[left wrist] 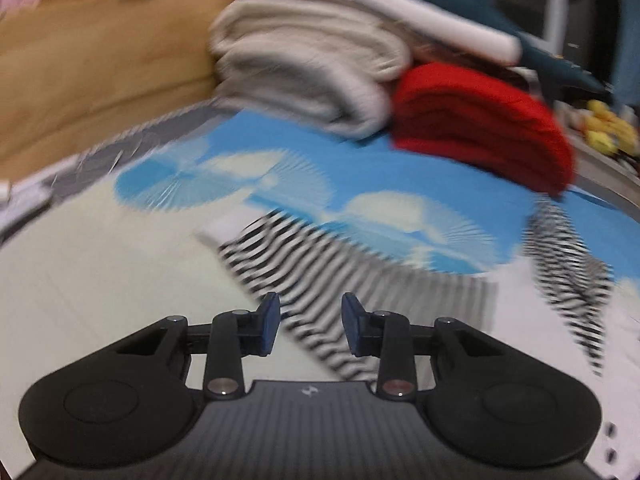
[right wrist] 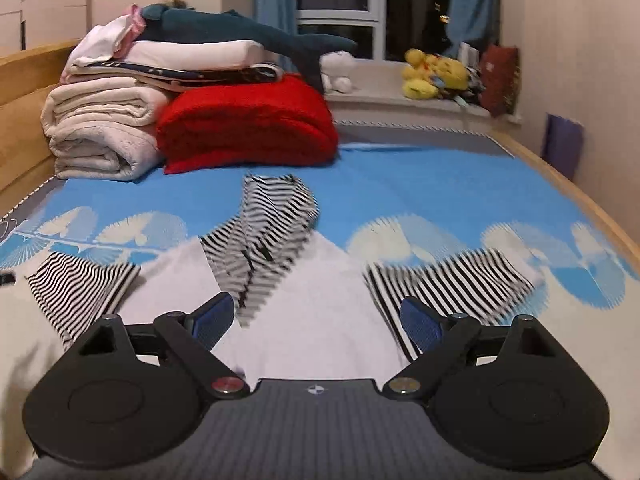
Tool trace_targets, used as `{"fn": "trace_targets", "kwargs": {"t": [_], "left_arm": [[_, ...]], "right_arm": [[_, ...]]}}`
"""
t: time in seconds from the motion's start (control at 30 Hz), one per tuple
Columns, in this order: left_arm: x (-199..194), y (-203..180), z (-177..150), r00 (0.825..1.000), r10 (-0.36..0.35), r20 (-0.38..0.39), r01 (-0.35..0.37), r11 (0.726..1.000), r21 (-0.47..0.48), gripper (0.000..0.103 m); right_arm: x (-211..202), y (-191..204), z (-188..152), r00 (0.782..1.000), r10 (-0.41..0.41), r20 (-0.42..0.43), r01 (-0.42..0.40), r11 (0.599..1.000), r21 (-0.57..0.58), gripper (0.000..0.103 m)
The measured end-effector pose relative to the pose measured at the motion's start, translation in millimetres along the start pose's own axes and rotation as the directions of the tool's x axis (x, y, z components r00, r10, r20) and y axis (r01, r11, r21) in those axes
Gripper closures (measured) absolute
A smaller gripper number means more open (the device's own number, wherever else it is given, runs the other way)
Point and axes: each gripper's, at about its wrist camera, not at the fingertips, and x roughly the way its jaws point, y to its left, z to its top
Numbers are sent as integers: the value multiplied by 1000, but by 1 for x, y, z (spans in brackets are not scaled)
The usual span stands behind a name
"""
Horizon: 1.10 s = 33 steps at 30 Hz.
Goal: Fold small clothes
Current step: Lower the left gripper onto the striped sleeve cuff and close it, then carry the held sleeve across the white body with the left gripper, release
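Note:
A small white garment (right wrist: 320, 312) with black-and-white striped sleeves and a striped hood (right wrist: 276, 216) lies spread on the blue patterned bed sheet (right wrist: 420, 184). Its left sleeve (right wrist: 76, 284) and right sleeve (right wrist: 452, 280) stick out to the sides. My right gripper (right wrist: 318, 320) is open wide over the white body, empty. My left gripper (left wrist: 310, 326) is open with a narrower gap, hovering over the left striped sleeve (left wrist: 304, 280), holding nothing. The left wrist view is blurred.
Folded cream blankets (right wrist: 100, 128) and a red blanket (right wrist: 248, 120) are stacked at the far end, with a plush shark (right wrist: 240, 32) on top. A wooden bed frame (right wrist: 24, 92) runs along the left. Yellow plush toys (right wrist: 432, 72) sit on the windowsill.

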Motion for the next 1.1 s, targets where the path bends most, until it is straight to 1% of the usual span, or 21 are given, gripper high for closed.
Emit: {"fn": "trace_targets", "kwargs": {"t": [0.07, 0.13, 0.17, 0.2, 0.23, 0.27, 0.3, 0.33, 0.43, 0.5, 0.57, 0.63, 0.67, 0.7, 0.73, 0.8, 0.9, 0.93, 0.97, 1.03, 1.1], "left_arm": [[17, 19, 4, 1000, 21, -2, -21, 1000, -22, 65], [32, 33, 8, 999, 30, 13, -30, 999, -29, 65], [42, 39, 10, 999, 36, 18, -35, 999, -37, 65], [50, 43, 9, 999, 40, 17, -39, 998, -46, 65], [61, 49, 11, 999, 39, 16, -38, 997, -68, 65], [74, 52, 9, 999, 38, 11, -37, 995, -90, 64], [87, 54, 8, 999, 43, 8, -42, 993, -112, 62], [100, 57, 8, 999, 52, 5, -51, 990, -133, 60], [142, 60, 1, 996, 77, -35, -82, 979, -188, 58], [160, 66, 2, 995, 86, -54, -96, 971, -219, 58], [174, 72, 4, 993, 93, -68, -107, 966, -235, 59], [181, 71, 5, 994, 92, -65, -104, 968, -227, 61], [182, 69, 6, 995, 81, -63, -92, 972, -214, 84], [184, 67, 7, 996, 61, -70, -74, 975, -210, 99], [182, 63, 9, 996, 52, -72, -66, 975, -210, 98], [169, 49, 18, 997, 68, -45, -75, 979, -187, 98], [129, 11, 45, 999, -1, 35, 6, 988, -156, 98], [111, -7, 54, 998, -39, 58, 46, 989, -140, 98], [89, -30, 62, 992, -95, 78, 105, 987, -124, 98], [51, -73, 69, 976, -200, 89, 207, 976, -74, 98], [10, -123, 64, 950, -302, 81, 305, 952, -19, 98]], "right_arm": [[24, 8, 14, 1000, 23, 4, -23, 1000, -14, 13], [48, 14, 19, 999, 43, -9, -44, 999, -15, 17], [61, 16, 18, 998, 58, -14, -58, 998, -7, 23], [69, 19, 15, 998, 68, -16, -68, 998, 3, 34], [76, 19, 8, 997, 71, -29, -71, 997, 19, 42], [83, 19, 1, 996, 63, -63, -61, 997, 37, 57], [90, 21, -6, 993, 69, -97, -65, 997, 45, 67], [94, 23, -9, 990, 83, -117, -79, 996, 38, 70], [96, 30, -12, 988, 114, -102, -115, 993, -3, 70], [98, 33, -16, 990, 108, -88, -112, 992, -52, 69], [107, 32, -24, 988, 85, -128, -96, 992, -81, 66], [115, 28, -29, 980, 87, -179, -103, 991, -84, 62], [118, 26, -32, 975, 88, -205, -107, 991, -83, 57], [120, 25, -35, 971, 86, -224, -107, 991, -84, 55], [123, 22, -37, 968, 76, -237, -101, 991, -93, 55], [123, 18, -39, 968, 57, -246, -86, 990, -109, 55], [123, 11, -41, 965, 30, -259, -62, 991, -115, 55], [123, 8, -40, 964, 23, -265, -53, 993, -105, 55], [124, 4, -40, 962, 22, -271, -49, 995, -92, 56], [124, -4, -37, 962, 42, -271, -58, 997, -53, 58], [121, -10, -34, 969, 48, -243, -57, 998, -28, 77]]}}
